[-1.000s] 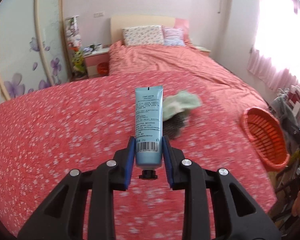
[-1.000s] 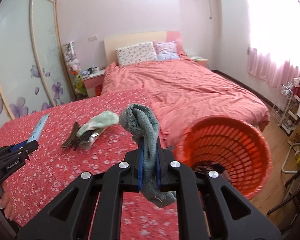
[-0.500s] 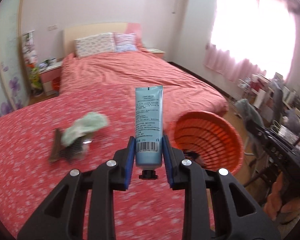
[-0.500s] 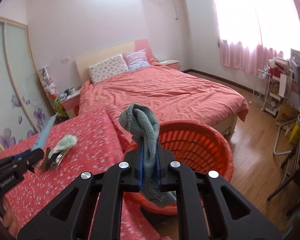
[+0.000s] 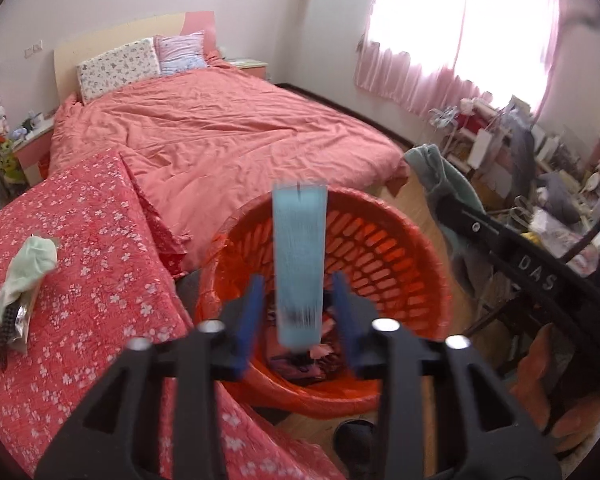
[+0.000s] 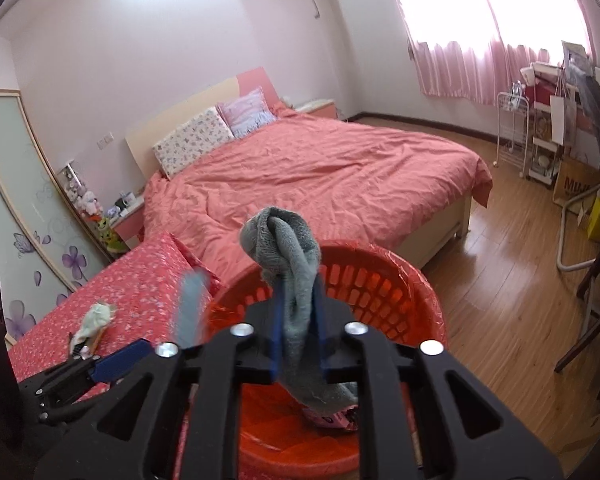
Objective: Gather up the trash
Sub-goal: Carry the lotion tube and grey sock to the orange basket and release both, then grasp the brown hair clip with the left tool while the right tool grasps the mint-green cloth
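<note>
Blue tube (image 5: 299, 260) — upright between the left gripper (image 5: 298, 312) fingers, which have just been opening; pads clear of it, tube blurred, directly over the orange basket (image 5: 412, 248).

Grey sock (image 6: 296, 300) — between the right gripper (image 6: 298, 332) fingers, just loosening, pads apparently touching; long axis hanging into the basket.

Hidden: basket floor mostly obscured.

a made bed (image 6: 320, 176) with two pillows (image 6: 216, 132), pink curtains (image 6: 480, 68).
</note>
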Demonstrator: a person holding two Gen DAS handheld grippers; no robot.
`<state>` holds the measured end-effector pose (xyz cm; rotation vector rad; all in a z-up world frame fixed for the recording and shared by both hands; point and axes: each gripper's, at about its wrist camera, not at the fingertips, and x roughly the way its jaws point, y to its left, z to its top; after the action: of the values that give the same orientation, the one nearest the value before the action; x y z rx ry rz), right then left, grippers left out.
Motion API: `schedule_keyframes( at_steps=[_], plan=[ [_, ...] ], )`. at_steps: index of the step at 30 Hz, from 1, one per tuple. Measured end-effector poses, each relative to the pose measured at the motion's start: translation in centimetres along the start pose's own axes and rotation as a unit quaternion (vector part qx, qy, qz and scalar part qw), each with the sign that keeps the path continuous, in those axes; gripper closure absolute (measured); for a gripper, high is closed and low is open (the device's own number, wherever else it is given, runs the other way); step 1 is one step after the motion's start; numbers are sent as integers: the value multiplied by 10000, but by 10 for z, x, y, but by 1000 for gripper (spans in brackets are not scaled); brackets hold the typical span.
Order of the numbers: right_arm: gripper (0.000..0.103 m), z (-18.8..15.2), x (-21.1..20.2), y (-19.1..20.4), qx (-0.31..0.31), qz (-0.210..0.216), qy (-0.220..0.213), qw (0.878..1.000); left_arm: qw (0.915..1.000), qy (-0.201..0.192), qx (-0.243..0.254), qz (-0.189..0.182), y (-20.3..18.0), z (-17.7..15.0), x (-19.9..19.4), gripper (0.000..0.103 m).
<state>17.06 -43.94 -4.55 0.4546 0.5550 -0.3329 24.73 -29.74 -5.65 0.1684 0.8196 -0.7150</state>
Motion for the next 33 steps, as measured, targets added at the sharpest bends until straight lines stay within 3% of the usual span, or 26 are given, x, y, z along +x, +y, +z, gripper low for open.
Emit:
schedule_keyframes(
  at_steps=[2,5,13,17,20,22,25,27,33],
  plan=[
    [64,-4,6,-1,-2,-63,97,9999,9998,56,14,186,3,-1,10,51],
    [56,-11,8,-6,-18,-132,182,9997,9991,99,-61,397,19,-6,13,49],
    [48,-23,-1,8,-254,-341,251,9988,9930,-114,-252,1149,88,-37,-29,37],
    [48,-33,1,29,-504,-324,343,9976,9849,-164,-595,1615,144,-50,-52,35],
    [48,-43,-1,50,-763,-240,395,9960,9737,-178,-968,2054,193,-58,-66,35],
    [48,-48,-1,64,-910,-168,434,9948,9651,-167,-1275,2280,226,-63,-73,37],
    [48,-57,3,80,-1083,-49,537,9927,9549,-105,-1775,2379,276,-69,-78,49],
    [48,-63,7,90,-1155,13,626,9913,9524,13,-1935,2356,295,-70,-75,60],
    [48,-75,16,120,-1365,135,790,9874,9552,308,-1814,2319,315,-62,-47,63]
  ],
)
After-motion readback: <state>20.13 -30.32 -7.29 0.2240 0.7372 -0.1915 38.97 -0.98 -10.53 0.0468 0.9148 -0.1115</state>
